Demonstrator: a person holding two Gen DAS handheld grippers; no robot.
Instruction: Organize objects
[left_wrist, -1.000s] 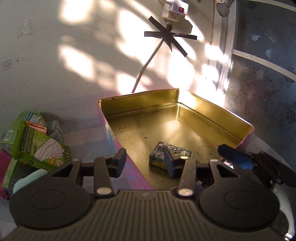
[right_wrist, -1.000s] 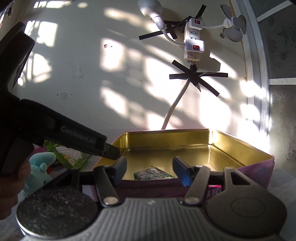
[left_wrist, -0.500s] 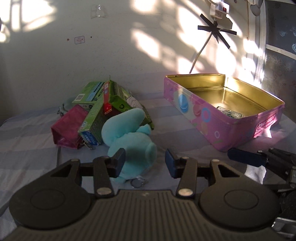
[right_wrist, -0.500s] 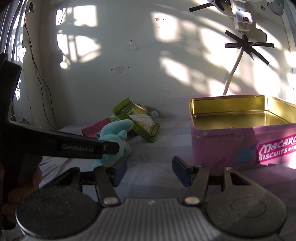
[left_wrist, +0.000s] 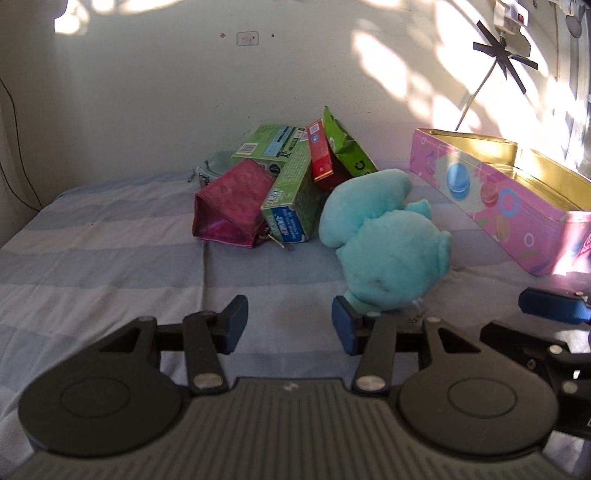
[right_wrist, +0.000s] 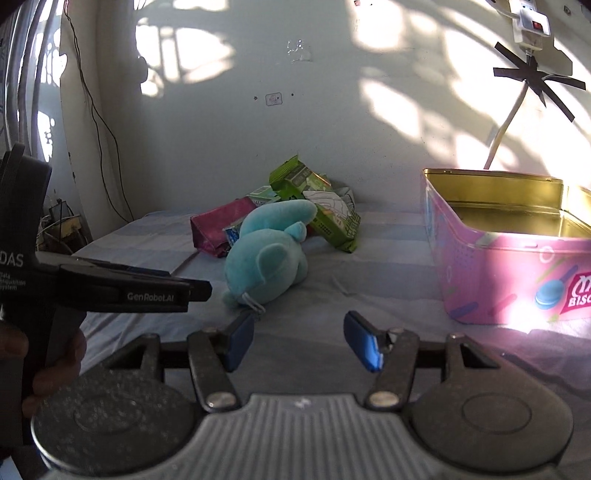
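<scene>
Left gripper opening, nothing between fingers; right gripper fingers apart, empty. Teal plush toy on the bed just ahead — boxes and magenta pouch behind; pink tin right.

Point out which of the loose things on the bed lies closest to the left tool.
The turquoise plush toy. It lies apart from the pile, just beyond the left tool, whose jaws are opening with nothing between them; the magenta pouch and green boxes sit farther back.

Turquoise plush toy on striped sheet, pink tin apparently empty, right
</scene>
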